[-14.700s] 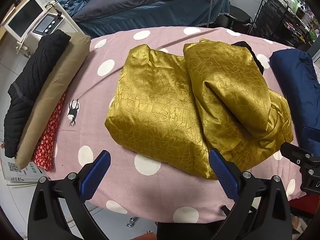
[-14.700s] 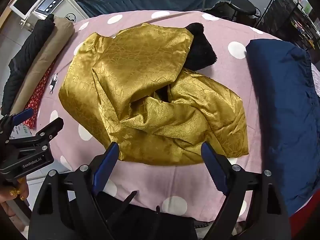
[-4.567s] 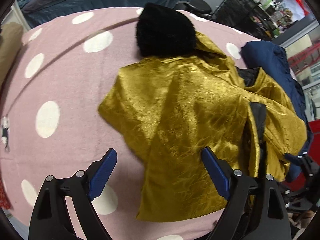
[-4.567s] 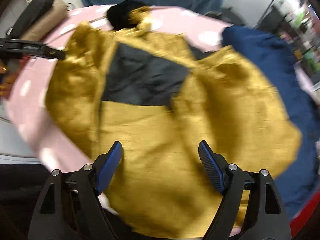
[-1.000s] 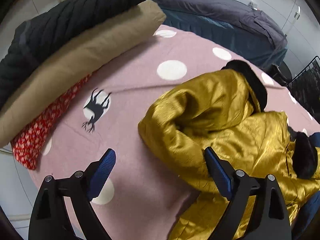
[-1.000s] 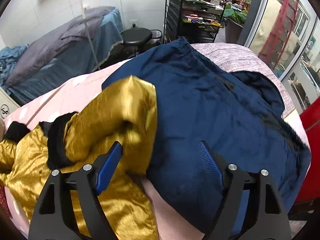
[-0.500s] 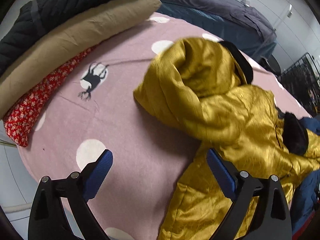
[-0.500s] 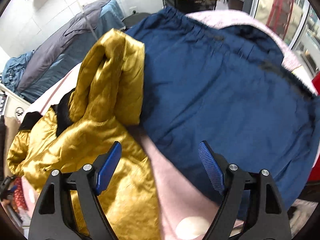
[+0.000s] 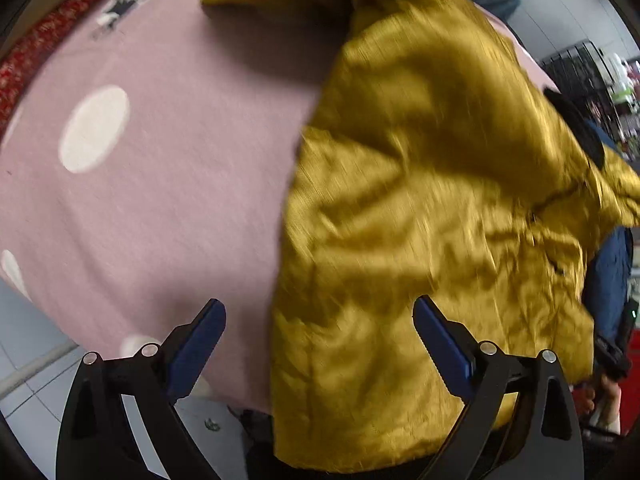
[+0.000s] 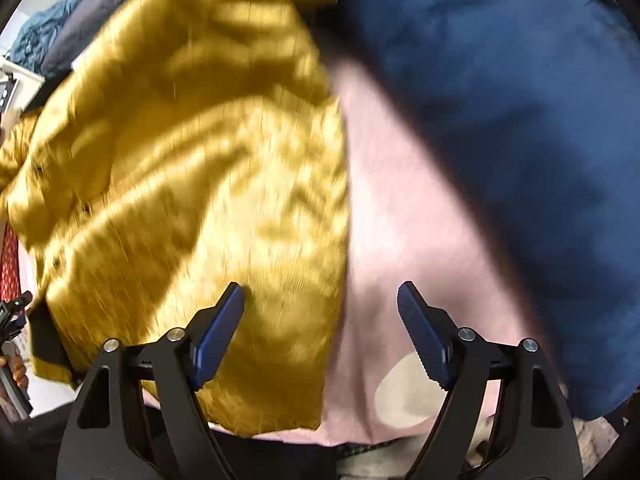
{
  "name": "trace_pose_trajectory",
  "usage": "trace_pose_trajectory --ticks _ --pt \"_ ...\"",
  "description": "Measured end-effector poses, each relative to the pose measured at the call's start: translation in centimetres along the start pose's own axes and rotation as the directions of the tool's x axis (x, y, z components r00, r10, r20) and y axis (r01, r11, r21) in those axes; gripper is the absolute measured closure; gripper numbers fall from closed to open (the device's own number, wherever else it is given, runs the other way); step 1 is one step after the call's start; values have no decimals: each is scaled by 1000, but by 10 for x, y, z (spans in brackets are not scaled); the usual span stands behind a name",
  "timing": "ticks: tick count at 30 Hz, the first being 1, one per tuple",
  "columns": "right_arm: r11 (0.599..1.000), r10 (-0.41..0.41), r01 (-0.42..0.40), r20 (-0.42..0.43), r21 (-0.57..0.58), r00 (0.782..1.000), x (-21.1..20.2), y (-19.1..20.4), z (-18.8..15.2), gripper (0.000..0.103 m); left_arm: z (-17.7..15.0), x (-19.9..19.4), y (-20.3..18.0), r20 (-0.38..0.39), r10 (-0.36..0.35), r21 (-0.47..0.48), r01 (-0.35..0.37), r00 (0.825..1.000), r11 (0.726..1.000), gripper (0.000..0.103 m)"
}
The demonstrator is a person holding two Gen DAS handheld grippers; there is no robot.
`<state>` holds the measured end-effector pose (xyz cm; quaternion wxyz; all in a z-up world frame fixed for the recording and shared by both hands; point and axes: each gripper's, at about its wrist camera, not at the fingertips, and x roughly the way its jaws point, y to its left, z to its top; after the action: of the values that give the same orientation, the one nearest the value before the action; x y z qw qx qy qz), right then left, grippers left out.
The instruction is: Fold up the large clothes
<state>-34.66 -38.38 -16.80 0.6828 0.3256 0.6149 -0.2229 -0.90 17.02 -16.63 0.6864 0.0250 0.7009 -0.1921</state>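
Note:
A shiny gold jacket [image 9: 420,208] lies spread on the pink dotted tablecloth [image 9: 140,184], its lower hem hanging over the near table edge. My left gripper [image 9: 320,336] is open and points steeply down over the jacket's left hem edge, which lies between its blue pads without being pressed. In the right wrist view the gold jacket [image 10: 192,184] fills the left half. My right gripper [image 10: 320,320] points straight down, its jaws closing a little but still wide. The jacket's right hem edge and bare tablecloth [image 10: 400,220] lie between the pads, untouched. Both views are motion-blurred.
A navy garment [image 10: 500,100] lies on the table right of the jacket, close to my right gripper. A red floral cloth [image 9: 24,64] borders the far left. A person's hand [image 9: 604,396] shows at the lower right of the left view. A wire rack [image 9: 588,68] stands beyond the table.
Both grippers have dropped and tilted steeply down, from the jacket's upper part to its near hem. The folded stack and the room have left the views. Both stayed open.

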Motion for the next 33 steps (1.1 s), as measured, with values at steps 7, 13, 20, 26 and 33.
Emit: trace_pose_trajectory --ticks 7,13,20,26,33 --pt "995 70 -73 -47 -69 996 6 15 -11 90 -17 9 -26 -28 43 145 -39 999 989 88" --pt "983 -18 -3 -112 -185 994 -6 14 -28 94 -19 -5 -26 -57 84 265 -66 995 962 92" --pt "983 -109 77 -192 -170 975 10 4 -46 91 -23 17 -15 -123 147 235 -116 981 965 69" --pt "960 -211 183 -117 -211 970 3 38 -37 55 -6 9 -36 -82 139 256 -114 987 960 44" --pt "919 -297 293 26 -262 955 -28 74 1 46 21 -18 -59 14 135 265 -134 991 955 38"
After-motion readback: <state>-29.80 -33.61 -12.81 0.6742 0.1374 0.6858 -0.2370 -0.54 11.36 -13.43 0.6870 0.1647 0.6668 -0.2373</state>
